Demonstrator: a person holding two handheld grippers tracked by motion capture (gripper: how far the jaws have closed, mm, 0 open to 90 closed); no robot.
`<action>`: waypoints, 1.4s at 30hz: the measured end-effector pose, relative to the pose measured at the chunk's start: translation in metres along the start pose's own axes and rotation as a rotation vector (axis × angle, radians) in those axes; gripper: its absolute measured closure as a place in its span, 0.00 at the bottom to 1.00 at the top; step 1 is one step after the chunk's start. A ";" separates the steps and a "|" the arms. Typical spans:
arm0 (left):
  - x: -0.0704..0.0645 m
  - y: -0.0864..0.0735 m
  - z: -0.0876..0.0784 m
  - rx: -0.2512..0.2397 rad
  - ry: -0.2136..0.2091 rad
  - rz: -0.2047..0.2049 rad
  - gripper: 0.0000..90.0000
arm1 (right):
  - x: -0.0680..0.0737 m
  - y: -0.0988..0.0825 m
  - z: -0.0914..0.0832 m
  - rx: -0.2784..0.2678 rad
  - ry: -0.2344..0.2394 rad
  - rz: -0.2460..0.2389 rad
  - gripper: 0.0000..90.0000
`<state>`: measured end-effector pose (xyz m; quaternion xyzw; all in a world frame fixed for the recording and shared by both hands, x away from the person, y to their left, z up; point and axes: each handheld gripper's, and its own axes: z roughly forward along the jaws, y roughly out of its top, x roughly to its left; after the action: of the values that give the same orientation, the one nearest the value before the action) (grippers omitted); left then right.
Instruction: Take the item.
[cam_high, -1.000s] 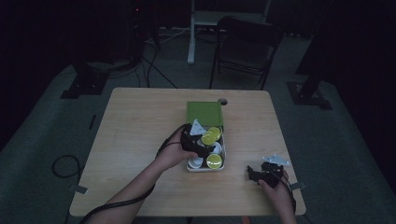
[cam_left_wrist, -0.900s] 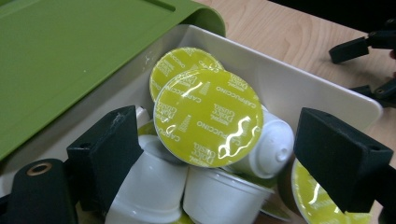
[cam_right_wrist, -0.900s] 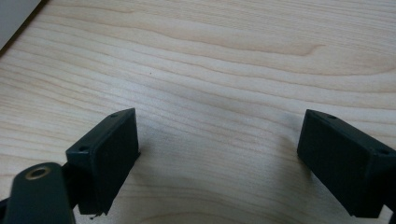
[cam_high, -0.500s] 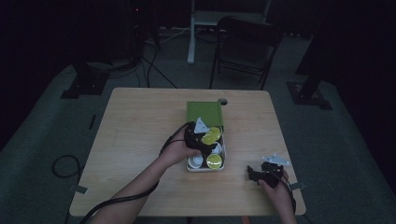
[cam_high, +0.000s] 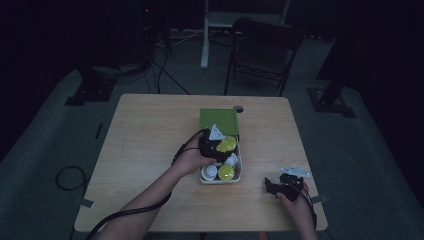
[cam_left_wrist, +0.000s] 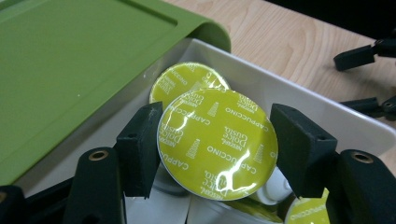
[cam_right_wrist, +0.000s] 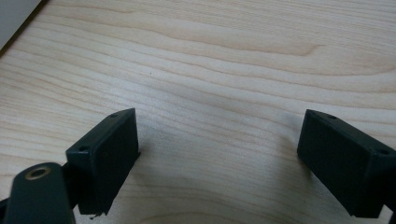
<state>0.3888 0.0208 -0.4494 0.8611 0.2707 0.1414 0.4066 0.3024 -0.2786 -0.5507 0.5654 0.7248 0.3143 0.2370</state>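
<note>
The left gripper (cam_left_wrist: 215, 147) has just been closing and now clamps a lime-lidded coffee capsule (cam_left_wrist: 217, 142) by its rim, over the white tray (cam_left_wrist: 299, 100) beside the green lid (cam_left_wrist: 79, 60), a hold that looks meant for lifting it out. The right gripper (cam_right_wrist: 219, 158) waits with jaws wide over bare table (cam_right_wrist: 224, 60) (well apart from the tray). The capsule's body hides beneath its foil, and the neighbouring capsules (cam_high: 226, 172) are mostly covered.

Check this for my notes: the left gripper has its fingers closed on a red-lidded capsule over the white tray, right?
Not red: the left gripper view shows the left gripper with its fingers closed on a yellow-green-lidded capsule over the white tray.
</note>
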 end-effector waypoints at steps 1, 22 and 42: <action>0.000 0.001 -0.001 -0.001 0.002 0.009 0.42 | 0.000 0.000 0.000 0.000 0.000 0.000 0.13; -0.007 0.006 -0.038 -0.049 0.005 0.020 0.43 | 0.000 0.000 0.000 -0.001 0.000 -0.001 0.13; 0.011 -0.020 -0.081 -0.086 0.069 -0.039 0.43 | 0.000 0.000 0.000 -0.001 -0.001 -0.001 0.13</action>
<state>0.3532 0.0886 -0.4133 0.8319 0.2951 0.1743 0.4364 0.3025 -0.2787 -0.5507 0.5649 0.7249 0.3145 0.2377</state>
